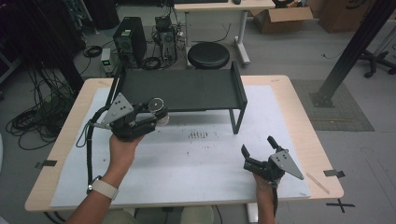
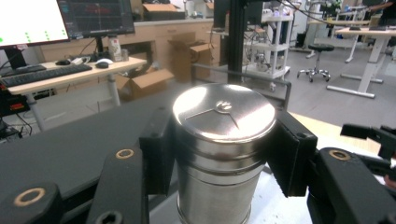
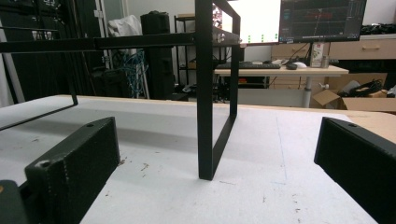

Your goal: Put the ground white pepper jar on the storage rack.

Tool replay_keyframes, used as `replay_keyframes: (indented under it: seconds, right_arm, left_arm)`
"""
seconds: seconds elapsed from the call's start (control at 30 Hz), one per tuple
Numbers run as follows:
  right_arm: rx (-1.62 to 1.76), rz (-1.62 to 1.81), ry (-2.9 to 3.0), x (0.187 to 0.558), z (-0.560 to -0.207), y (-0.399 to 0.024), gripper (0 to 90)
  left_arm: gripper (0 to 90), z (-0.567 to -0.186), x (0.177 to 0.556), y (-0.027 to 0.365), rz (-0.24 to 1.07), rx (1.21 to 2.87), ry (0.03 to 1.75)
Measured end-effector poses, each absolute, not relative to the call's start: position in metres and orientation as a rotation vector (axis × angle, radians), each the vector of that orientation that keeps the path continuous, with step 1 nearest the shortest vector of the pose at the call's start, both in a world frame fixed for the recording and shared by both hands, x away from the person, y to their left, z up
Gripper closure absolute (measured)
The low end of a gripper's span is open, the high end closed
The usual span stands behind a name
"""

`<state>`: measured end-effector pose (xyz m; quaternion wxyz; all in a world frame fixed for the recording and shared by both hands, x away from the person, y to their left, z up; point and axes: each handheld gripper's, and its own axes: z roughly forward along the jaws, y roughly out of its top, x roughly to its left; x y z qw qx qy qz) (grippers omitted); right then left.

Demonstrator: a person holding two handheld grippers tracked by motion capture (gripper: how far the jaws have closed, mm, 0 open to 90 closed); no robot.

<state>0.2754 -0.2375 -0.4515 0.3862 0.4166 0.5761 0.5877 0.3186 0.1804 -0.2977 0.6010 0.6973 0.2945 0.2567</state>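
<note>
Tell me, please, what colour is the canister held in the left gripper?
Shiny silver metal canister, clearest in the left gripper view.

Behind my work: a black shelf (image 1: 187, 88) on the white mat (image 1: 187, 163).
I see a stool (image 1: 208, 54), a computer tower (image 1: 129, 37) and cardboard boxes (image 1: 280, 18) on the floor.

Dim room in the high view; the white mat (image 1: 196, 158) is evenly lit; soft glare on the steel canister lid (image 2: 224, 112); bright monitor (image 3: 254, 21) washes out; near jaws blurred.

One steel canister (image 2: 223, 154), one black shelf (image 1: 187, 89), two grippers.
</note>
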Motion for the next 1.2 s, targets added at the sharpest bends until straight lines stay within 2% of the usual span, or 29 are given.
replay_keyframes:
  seconds: [1.2]
  right_arm:
    - [1.065, 1.522, 1.451, 0.275, -0.452, -0.240, 0.0]
  left_arm:
    - [49.2, -0.263, 0.379, 0.159, 0.585, 1.619, 0.704]
